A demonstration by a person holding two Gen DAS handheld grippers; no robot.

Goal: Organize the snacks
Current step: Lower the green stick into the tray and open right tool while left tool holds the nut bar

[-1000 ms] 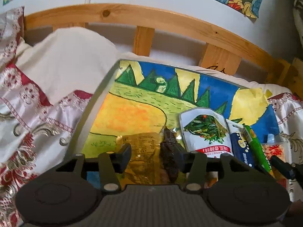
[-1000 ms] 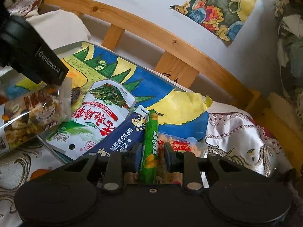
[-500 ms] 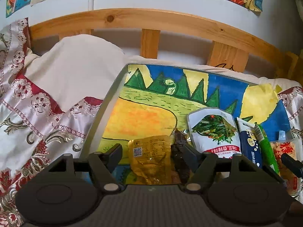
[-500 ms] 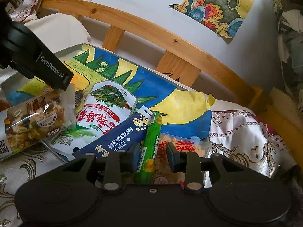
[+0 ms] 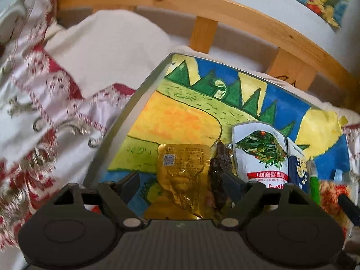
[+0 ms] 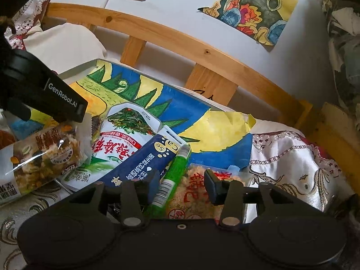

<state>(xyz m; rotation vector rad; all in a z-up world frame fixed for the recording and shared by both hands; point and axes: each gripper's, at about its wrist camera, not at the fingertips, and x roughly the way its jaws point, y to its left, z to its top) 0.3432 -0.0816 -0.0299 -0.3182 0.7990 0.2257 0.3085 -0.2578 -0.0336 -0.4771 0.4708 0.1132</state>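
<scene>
Presently, on the painted tray (image 5: 144,85): gold pouch (image 5: 184,168) and dark snack (image 5: 221,166) lie loose between the opening jaws of the left gripper (image 5: 180,183). Right gripper (image 6: 181,181), jaws opening, straddles the green tube (image 6: 174,177), ungripped, beside the blue packet (image 6: 146,159).

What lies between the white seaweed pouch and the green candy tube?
A dark blue packet lies between the white seaweed pouch and the green candy tube, overlapping the pouch. The right wrist view shows it best.

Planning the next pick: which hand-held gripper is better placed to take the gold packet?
Left. The gold packet lies between the left hand-held gripper's opening jaws; the right hand-held gripper straddles the green tube.
</scene>
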